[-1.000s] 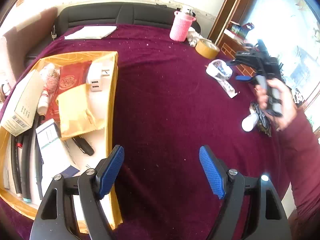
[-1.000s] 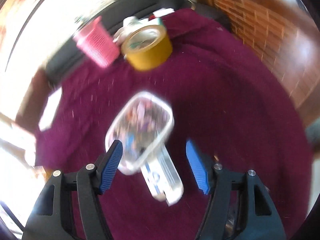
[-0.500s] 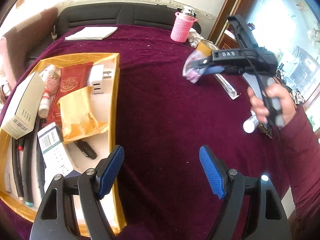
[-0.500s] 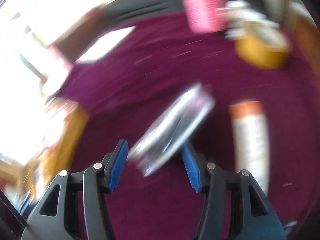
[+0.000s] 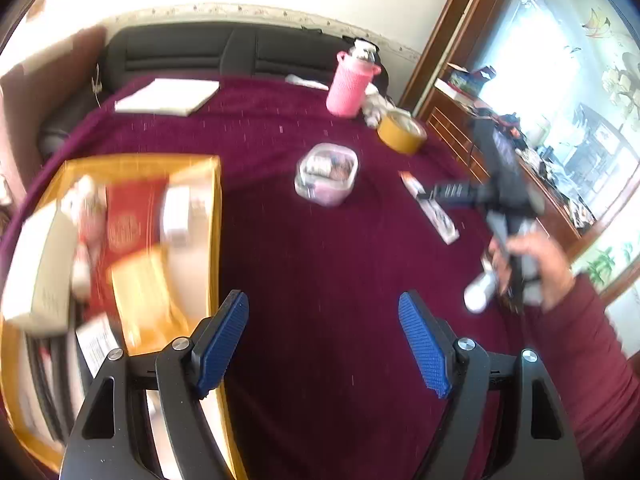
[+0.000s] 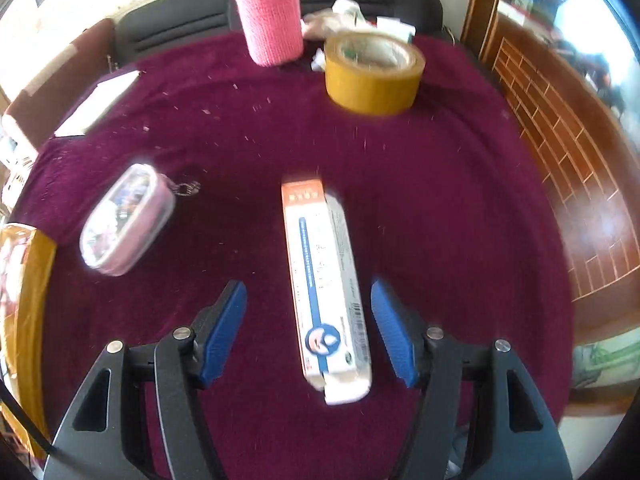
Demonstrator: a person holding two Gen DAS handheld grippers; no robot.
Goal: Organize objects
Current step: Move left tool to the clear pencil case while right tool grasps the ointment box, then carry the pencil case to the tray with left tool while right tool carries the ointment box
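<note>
A clear lidded container full of small items is on the maroon cloth between the yellow tray and the tape roll; it looks blurred and tilted. My right gripper hangs over a long white-and-orange box that lies between its fingers; the jaws are opening and the pads do not touch the box. In the left wrist view a hand holds the right gripper at the right. My left gripper stands open over bare cloth beside the tray, holding nothing.
A yellow tape roll and a pink knitted bottle stand at the back. A white book lies at the back left. The tray holds boxes, a red packet and cables. A white bulb-like thing lies near the right edge.
The right gripper lifted the clear container, swung it left and let it go; it now sits mid-cloth. That gripper moved back over the long box. The left gripper rose a little.
</note>
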